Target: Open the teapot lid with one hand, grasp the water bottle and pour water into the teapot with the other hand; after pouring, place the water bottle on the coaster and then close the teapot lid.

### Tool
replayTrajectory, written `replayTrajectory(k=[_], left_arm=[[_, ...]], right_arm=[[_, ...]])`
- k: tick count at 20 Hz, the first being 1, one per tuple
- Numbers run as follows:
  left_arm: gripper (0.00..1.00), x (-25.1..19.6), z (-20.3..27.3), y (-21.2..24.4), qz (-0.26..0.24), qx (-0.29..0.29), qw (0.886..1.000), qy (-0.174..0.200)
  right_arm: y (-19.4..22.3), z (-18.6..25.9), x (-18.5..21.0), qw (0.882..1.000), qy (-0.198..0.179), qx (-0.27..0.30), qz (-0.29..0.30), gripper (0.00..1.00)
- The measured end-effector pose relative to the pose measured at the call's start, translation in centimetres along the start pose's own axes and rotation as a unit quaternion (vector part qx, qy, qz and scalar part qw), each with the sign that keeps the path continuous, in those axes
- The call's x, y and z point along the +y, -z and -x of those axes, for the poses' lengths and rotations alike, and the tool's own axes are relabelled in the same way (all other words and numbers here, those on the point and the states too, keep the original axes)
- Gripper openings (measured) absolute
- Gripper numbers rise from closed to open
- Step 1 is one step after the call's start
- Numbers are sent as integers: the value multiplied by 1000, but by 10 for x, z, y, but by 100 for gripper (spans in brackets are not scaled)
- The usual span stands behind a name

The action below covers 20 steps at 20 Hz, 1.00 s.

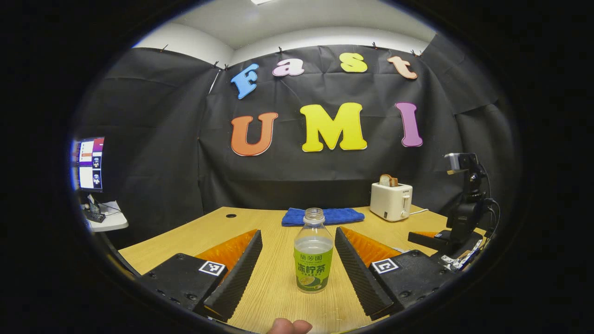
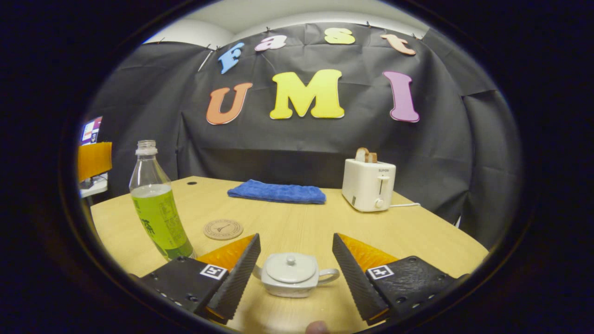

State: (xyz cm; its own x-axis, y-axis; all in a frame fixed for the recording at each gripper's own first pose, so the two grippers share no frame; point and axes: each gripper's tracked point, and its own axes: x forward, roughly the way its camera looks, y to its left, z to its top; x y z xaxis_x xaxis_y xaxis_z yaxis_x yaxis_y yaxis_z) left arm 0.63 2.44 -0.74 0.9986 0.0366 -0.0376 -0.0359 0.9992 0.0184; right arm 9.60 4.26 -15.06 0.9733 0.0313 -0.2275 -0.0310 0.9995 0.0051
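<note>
An uncapped water bottle (image 1: 313,253) with a green label stands upright on the wooden table, between the fingers of my open left gripper (image 1: 297,269), untouched by either finger. In the right gripper view the same bottle (image 2: 158,208) stands at the left. A small grey teapot (image 2: 291,274) with its lid (image 2: 290,266) on sits between the fingers of my open right gripper (image 2: 294,271), clear of both. A round coaster (image 2: 223,229) lies flat on the table behind the teapot, to the right of the bottle.
A folded blue towel (image 2: 277,191) lies at the back of the table (image 2: 417,232). A white toaster (image 2: 368,183) holding bread stands at the back right, its cord trailing right. A black camera stand (image 1: 466,204) rises at the right in the left gripper view. A monitor (image 1: 90,163) sits far left.
</note>
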Motion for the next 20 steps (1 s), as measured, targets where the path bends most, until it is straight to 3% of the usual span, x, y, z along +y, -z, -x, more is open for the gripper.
replayTrajectory(k=[1, 4, 5, 6, 9, 12, 13, 20], left_arm=[[98, 0, -1, 0, 1, 1, 1000, 0], [98, 5, -1, 2, 1, 4, 1000, -1], [99, 6, -1, 2, 1, 4, 1000, -2], [98, 6, -2, 2, 2, 5, 1000, -2], [98, 8, -2, 3, 2, 6, 1000, -2], [98, 6, -3, 5, 5, 9, 1000, 1], [99, 5, -3, 6, 7, 10, 1000, 2], [99, -2, -6, 26, 26, 31, 999, 14]], right_arm=[[1, -3, 1, 1000, -1, 2, 0, 80], [4, -12, 4, 1000, -2, 9, 6, 63], [3, -13, 5, 1000, -2, 11, 3, 51], [3, -14, 8, 1000, -6, 12, -1, 46], [4, -12, 7, 1000, 3, 11, 0, 18], [3, -15, 4, 1000, 8, 9, 0, 18], [4, -14, 4, 1000, 4, 16, -2, 0], [-6, -11, 7, 1000, -14, 13, -21, 0]])
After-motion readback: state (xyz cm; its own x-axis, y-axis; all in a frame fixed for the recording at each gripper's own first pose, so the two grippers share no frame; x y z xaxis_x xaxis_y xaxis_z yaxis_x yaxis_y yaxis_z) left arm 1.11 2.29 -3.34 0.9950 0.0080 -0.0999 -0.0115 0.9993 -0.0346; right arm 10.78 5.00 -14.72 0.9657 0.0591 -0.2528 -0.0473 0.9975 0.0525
